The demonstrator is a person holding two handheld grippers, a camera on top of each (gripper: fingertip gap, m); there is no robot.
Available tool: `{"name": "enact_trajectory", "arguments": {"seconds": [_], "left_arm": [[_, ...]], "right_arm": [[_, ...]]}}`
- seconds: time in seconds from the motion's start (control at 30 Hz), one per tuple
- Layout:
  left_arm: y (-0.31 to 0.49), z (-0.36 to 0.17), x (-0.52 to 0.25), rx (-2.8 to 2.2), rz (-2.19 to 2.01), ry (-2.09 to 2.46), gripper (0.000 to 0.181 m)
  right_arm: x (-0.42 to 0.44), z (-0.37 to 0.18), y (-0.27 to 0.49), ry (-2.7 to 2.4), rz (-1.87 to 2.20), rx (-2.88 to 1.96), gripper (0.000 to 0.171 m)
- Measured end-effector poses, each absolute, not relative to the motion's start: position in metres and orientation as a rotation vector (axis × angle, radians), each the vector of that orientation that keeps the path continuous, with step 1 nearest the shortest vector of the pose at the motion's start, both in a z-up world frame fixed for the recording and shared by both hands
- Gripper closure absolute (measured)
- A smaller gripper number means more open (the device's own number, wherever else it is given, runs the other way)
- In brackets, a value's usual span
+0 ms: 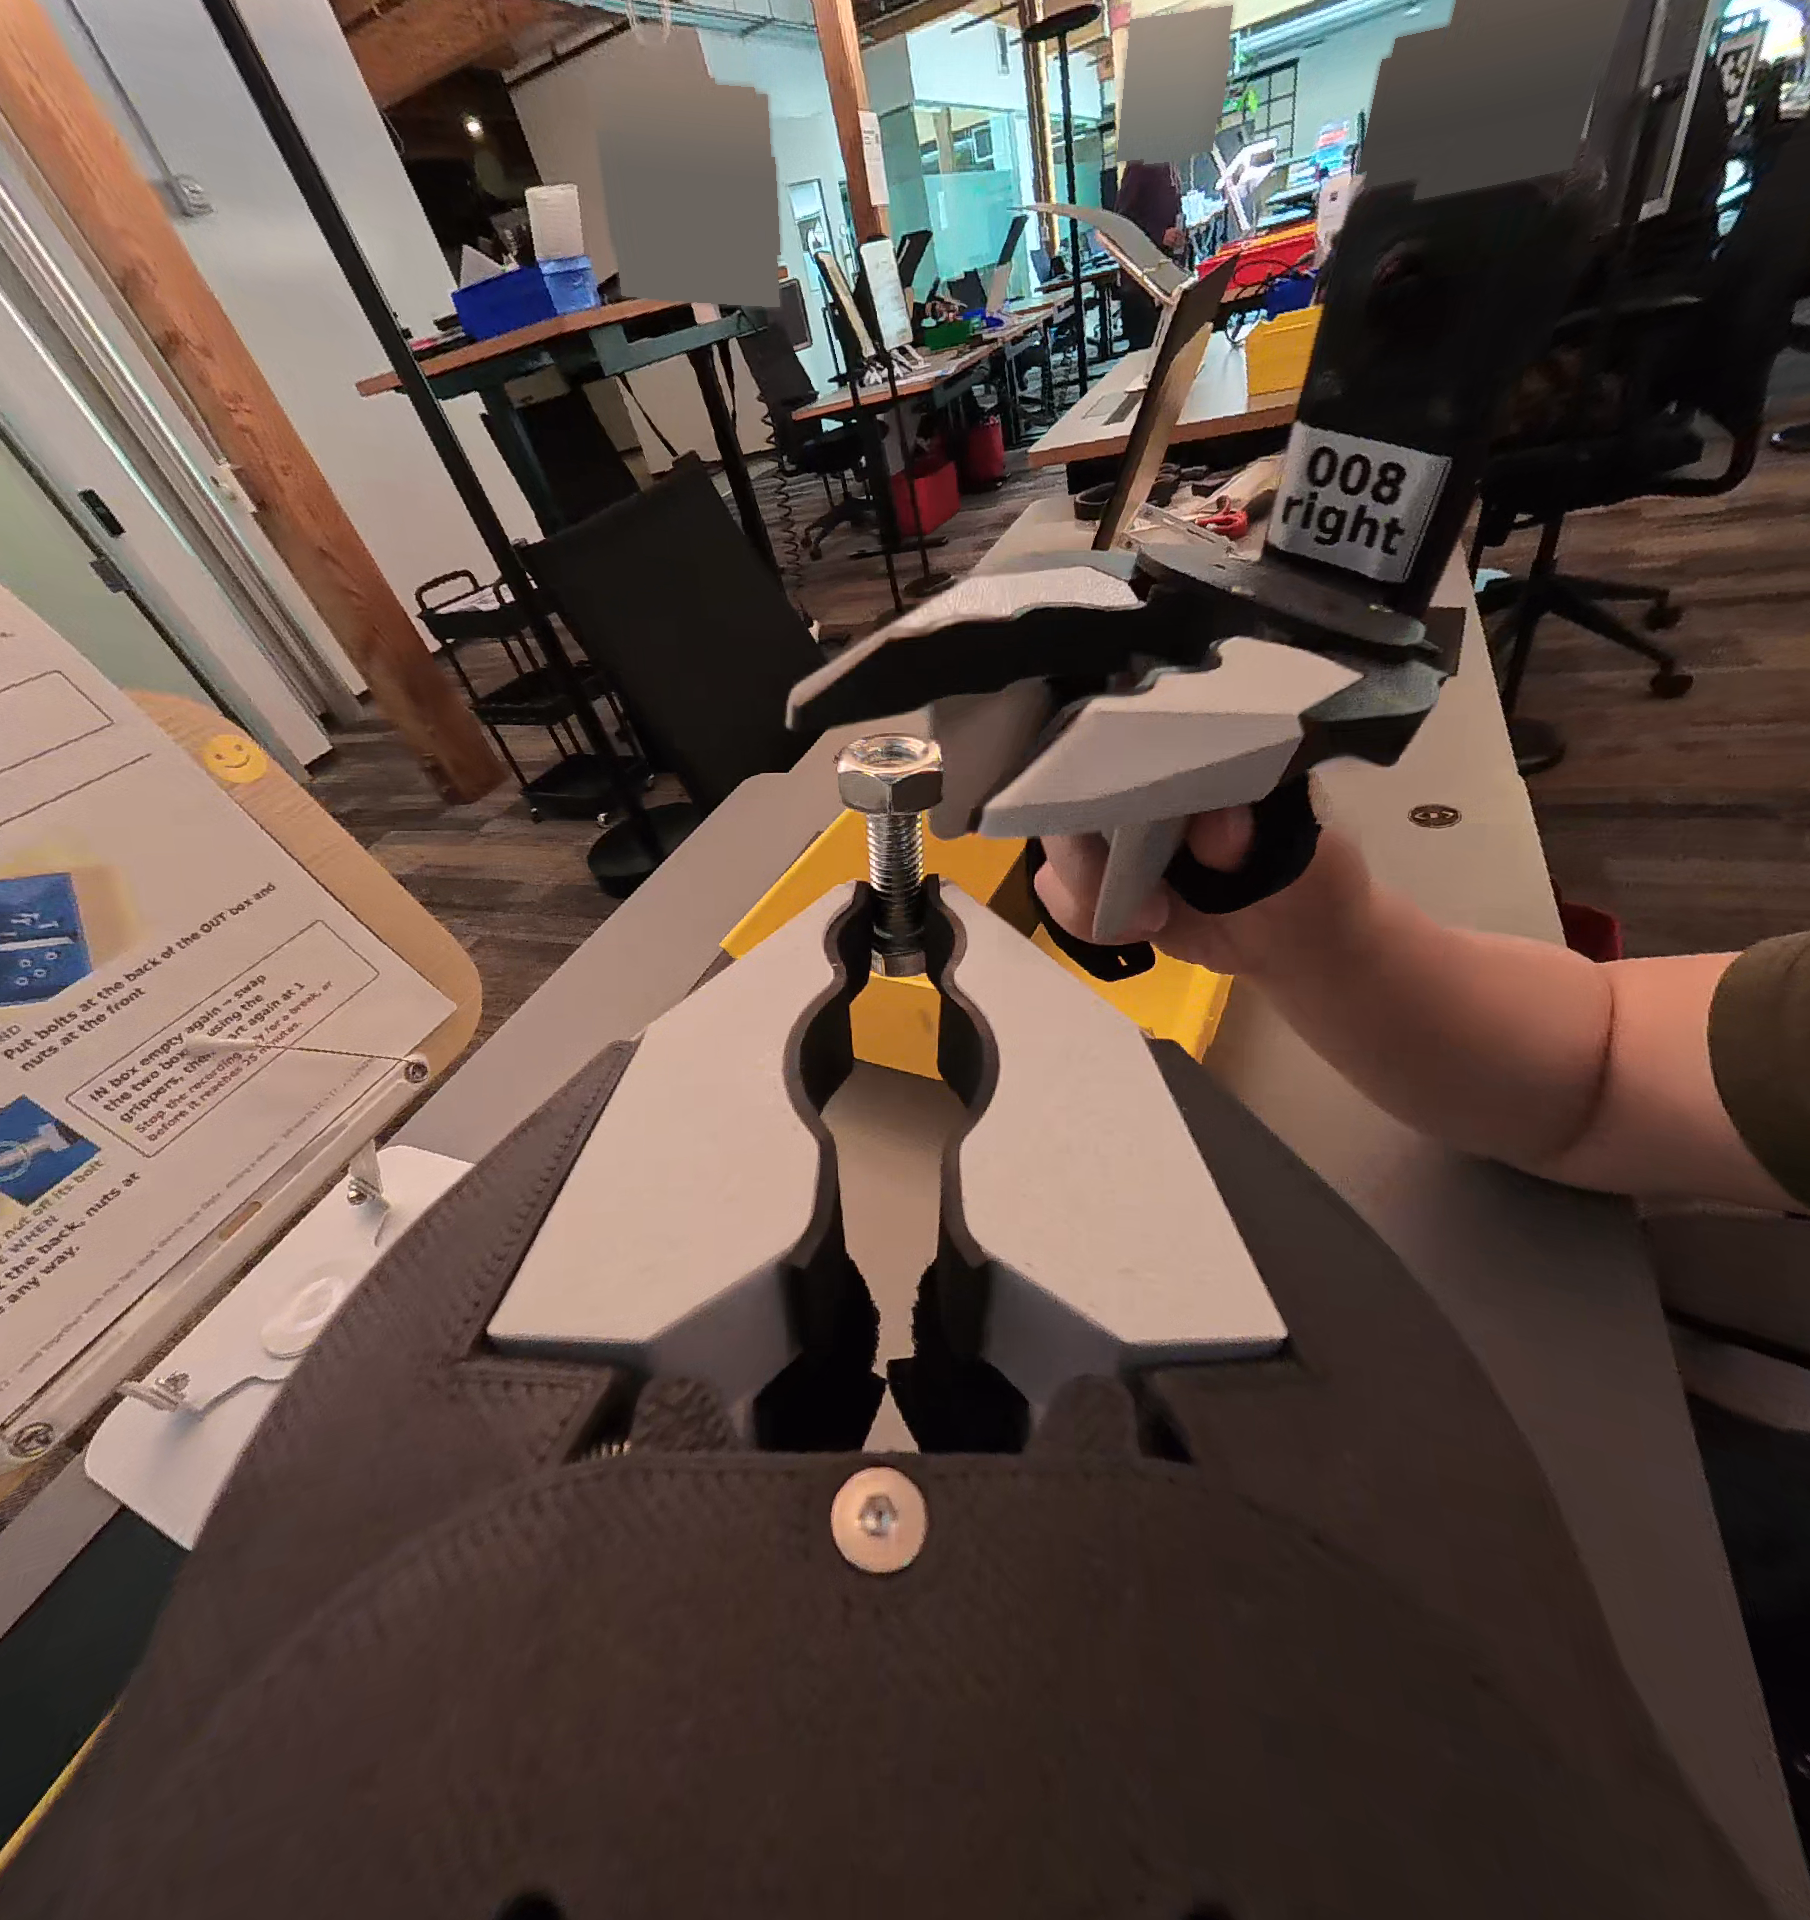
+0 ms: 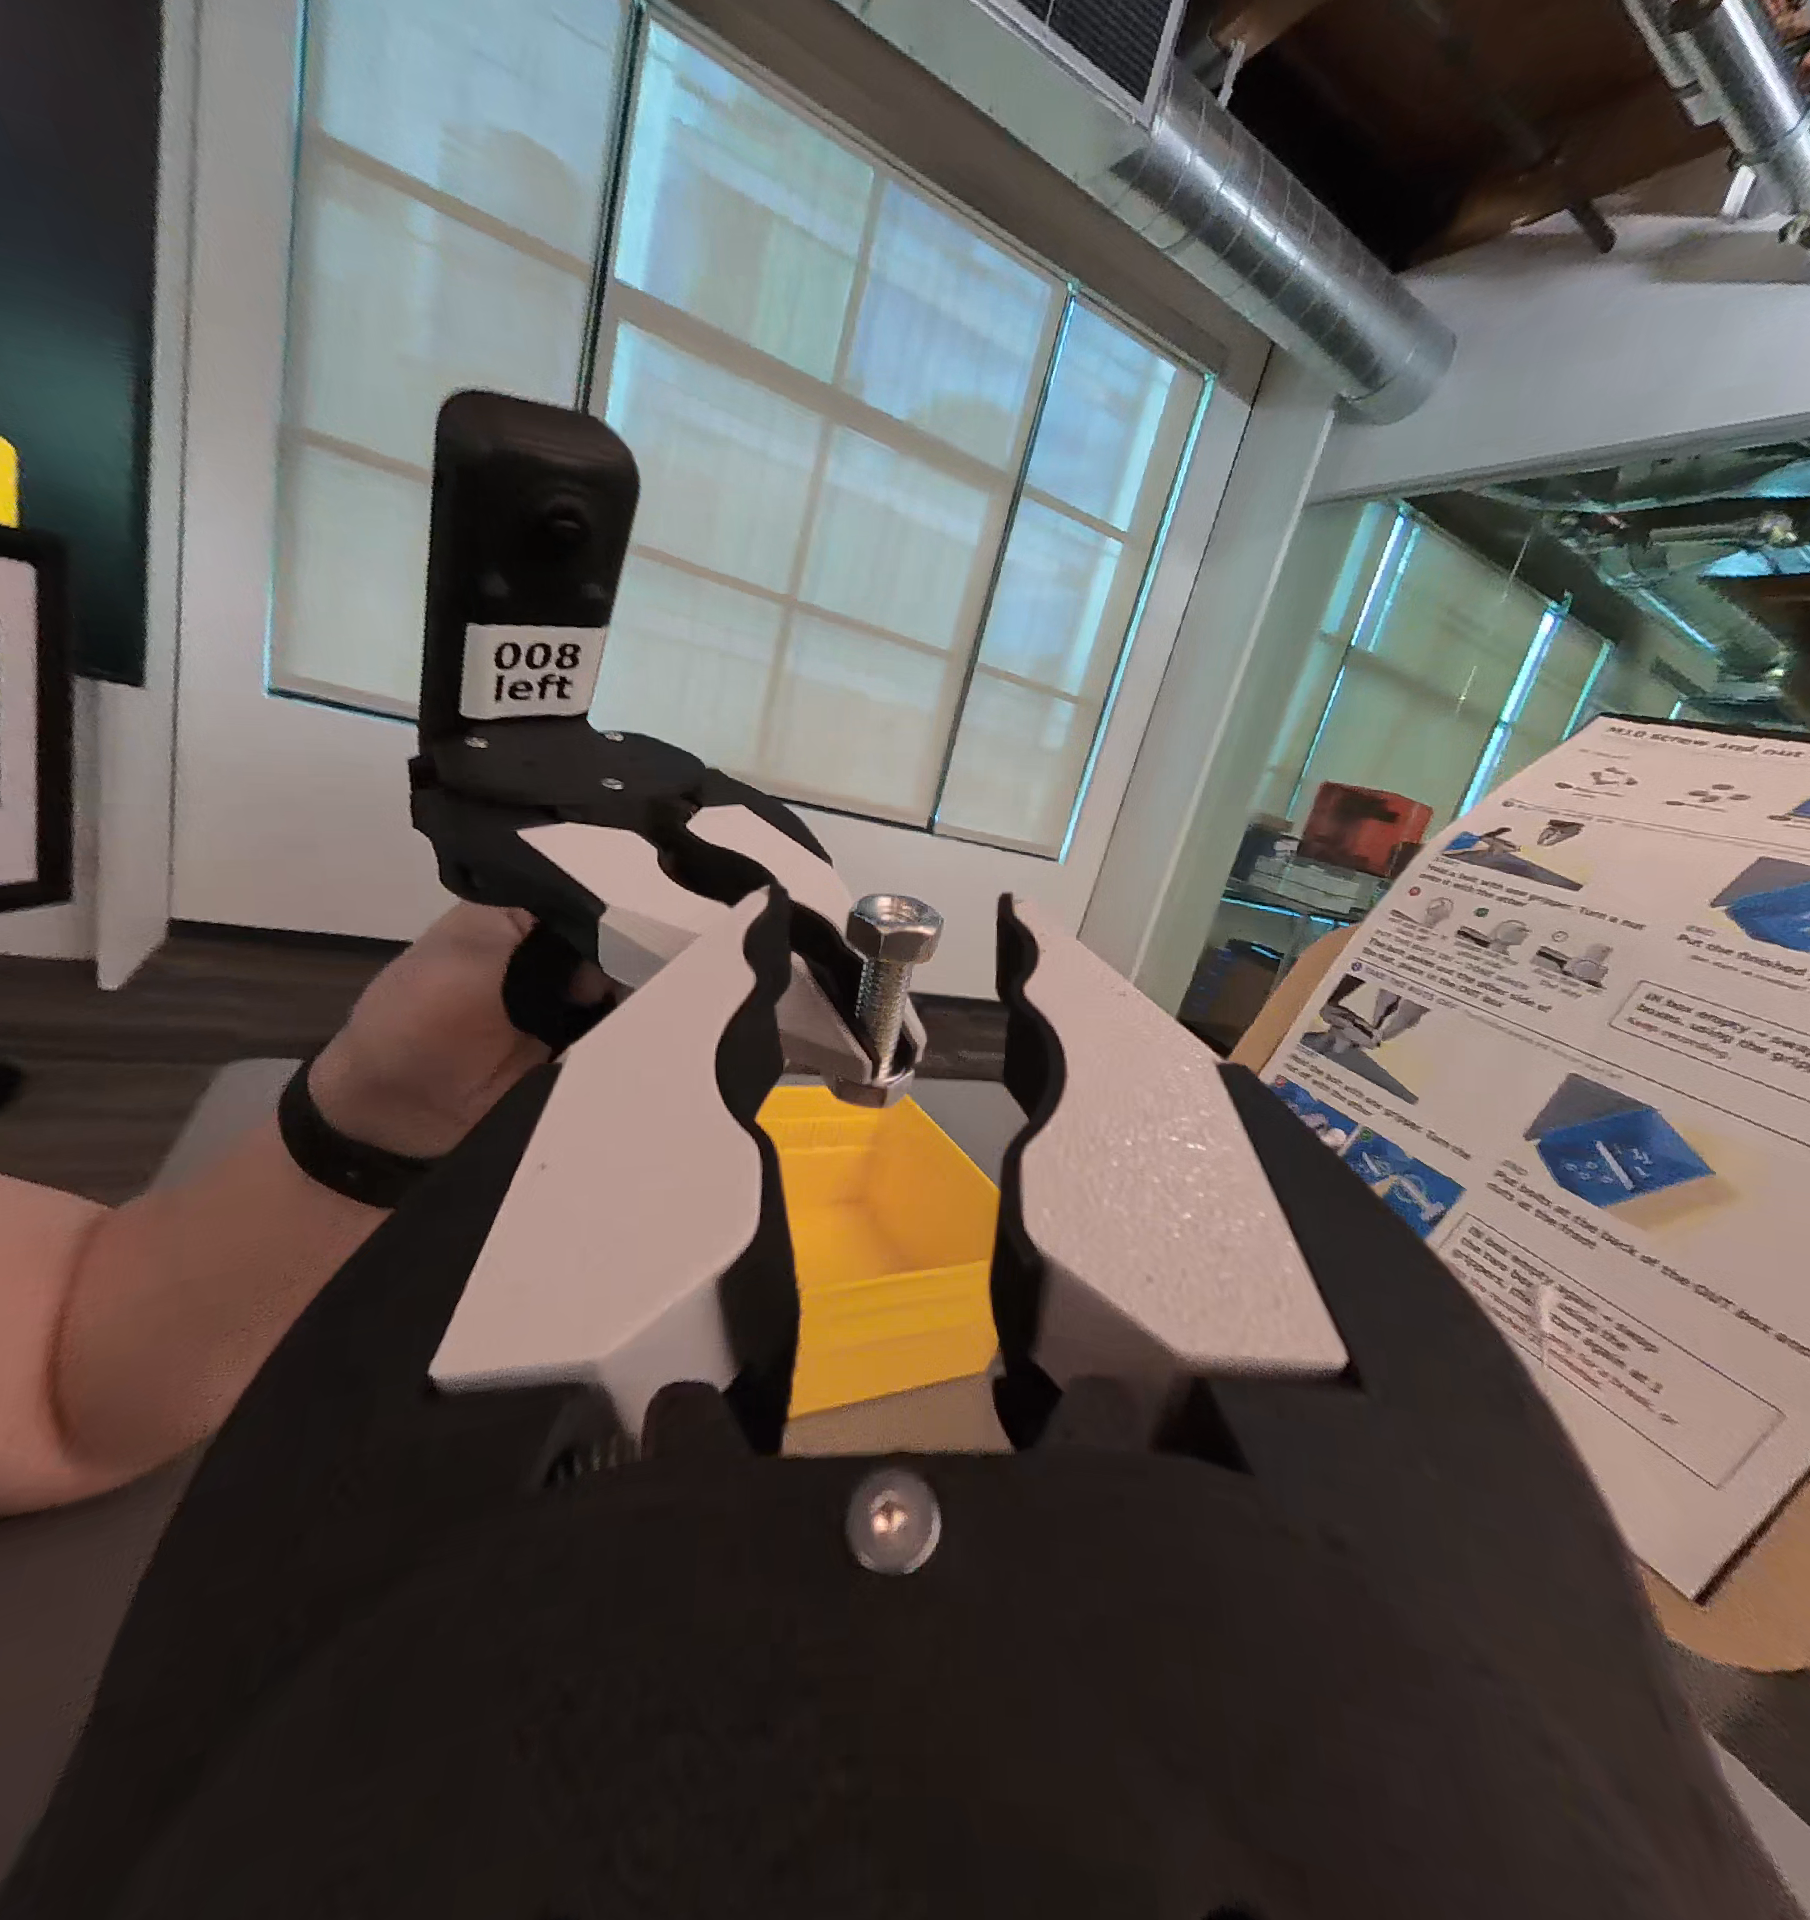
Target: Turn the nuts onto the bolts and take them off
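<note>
the left gripper (image 1: 896, 925) has its jaws closed narrow on the lower shank of a bolt (image 1: 893, 868), held upright above a yellow bin (image 2: 885, 1236) on the surface (image 1: 1327, 1195). a nut (image 1: 888, 774) sits at the bolt's upper end. the right gripper (image 2: 885, 935) has its jaws wide apart, nothing between them, just beside the nut without touching. an instruction sheet (image 2: 1607, 1091) stands nearby.

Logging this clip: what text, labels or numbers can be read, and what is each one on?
Wording left unquoted; bearers only.
White mount label, camera mount of right gripper: short, legible.
White camera label, camera of left gripper: short, legible.
Instruction sheet on wooden board: headings legible, fine print too small.
Bolt: no marking seen.
</note>
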State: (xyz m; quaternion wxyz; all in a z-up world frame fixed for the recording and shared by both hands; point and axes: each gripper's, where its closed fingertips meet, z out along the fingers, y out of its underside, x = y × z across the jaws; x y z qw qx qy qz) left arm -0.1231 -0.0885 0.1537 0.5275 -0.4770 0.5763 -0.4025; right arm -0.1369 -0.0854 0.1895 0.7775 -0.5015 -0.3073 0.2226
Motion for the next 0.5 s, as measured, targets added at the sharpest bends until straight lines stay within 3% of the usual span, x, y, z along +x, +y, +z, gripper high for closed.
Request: {"name": "enact_trajectory", "arguments": {"seconds": [0.2, 0.33, 0.5], "left_arm": [[-0.092, 0.152, -0.121, -1.136, -0.951, 1.388, 0.174], [-0.097, 0.151, -0.122, -1.133, -0.977, 1.418, 0.174], [-0.141, 0.147, -0.129, -1.056, -1.291, 1.627, 0.174]], "right_arm": [[-0.138, 0.186, -0.085, -0.680, 0.528, -1.100, 0.154], [-0.141, 0.184, -0.089, -0.746, 0.564, -1.084, 0.154], [-0.147, 0.181, -0.136, -0.996, 1.078, -0.937, 0.154]]}}
